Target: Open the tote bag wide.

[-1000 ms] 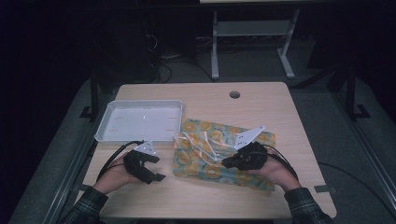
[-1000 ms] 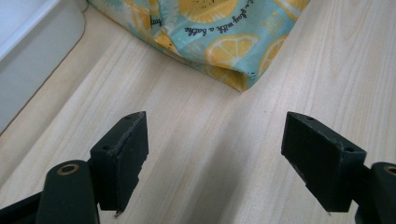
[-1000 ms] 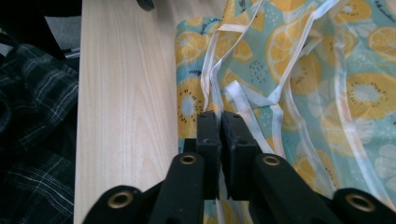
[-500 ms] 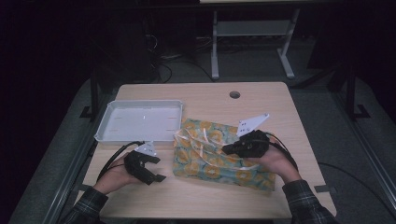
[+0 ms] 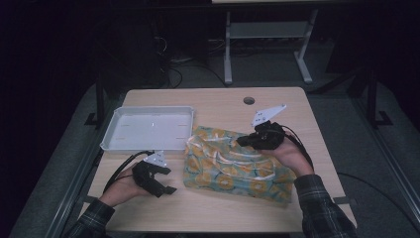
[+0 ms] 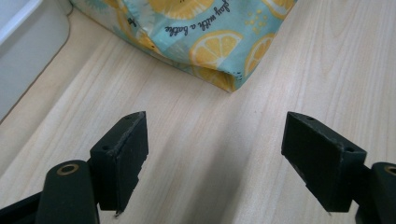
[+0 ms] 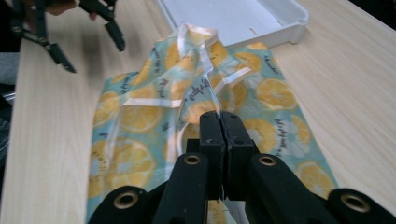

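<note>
Two grippers work over a wooden table point(image 5: 218, 208): the left gripper point(image 5: 166, 187), low and left of centre in the high view, has its jaws wide apart above bare wood just beside the bag's point(image 5: 233, 166) near corner. The right gripper point(image 5: 242, 142) sits right of centre with jaws pressed together, seemingly pinching a raised fold of the bag (lemon-print, with pale ribbon handles). A white tray point(image 5: 148, 129) lies at upper left, touching the bag's edge.
</note>
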Available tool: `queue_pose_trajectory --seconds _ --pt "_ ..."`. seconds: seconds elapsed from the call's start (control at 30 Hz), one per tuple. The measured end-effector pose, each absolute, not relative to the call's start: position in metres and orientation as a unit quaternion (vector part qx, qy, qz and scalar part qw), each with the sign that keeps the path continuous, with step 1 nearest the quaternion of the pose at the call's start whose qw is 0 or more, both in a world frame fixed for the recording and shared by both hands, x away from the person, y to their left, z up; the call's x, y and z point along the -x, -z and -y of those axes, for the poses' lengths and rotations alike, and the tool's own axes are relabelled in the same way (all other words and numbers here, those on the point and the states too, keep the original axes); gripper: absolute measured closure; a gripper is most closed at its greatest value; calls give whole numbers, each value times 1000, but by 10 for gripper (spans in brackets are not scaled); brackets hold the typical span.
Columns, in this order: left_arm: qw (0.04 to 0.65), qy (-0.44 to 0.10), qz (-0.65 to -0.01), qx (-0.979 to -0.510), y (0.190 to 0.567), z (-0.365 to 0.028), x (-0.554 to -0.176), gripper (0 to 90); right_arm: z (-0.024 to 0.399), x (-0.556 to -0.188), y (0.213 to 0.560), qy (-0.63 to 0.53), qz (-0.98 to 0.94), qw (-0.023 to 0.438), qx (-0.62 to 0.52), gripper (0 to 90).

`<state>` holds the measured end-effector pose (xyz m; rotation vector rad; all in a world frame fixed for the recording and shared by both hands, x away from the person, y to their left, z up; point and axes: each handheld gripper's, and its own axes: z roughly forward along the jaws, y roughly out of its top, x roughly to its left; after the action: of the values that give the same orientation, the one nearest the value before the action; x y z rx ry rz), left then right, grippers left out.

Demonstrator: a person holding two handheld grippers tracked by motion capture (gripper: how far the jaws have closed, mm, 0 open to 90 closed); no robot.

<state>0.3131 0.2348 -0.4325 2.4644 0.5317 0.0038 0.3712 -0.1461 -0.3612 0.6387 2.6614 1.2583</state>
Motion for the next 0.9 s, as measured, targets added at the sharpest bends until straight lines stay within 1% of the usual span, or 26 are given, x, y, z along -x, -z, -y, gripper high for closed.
queue_pose_trajectory --seconds 0.33,0.57,0.9 --pt "303 7 -193 -933 432 -234 -312 220 154 -392 371 -414 -873 67 -250 879" --pt "304 8 -196 -932 432 -233 -313 218 157 -406 379 -413 -865 81 -273 878" --pt "302 7 -198 -933 433 -235 -314 218 160 -429 398 -407 -855 89 -309 877"
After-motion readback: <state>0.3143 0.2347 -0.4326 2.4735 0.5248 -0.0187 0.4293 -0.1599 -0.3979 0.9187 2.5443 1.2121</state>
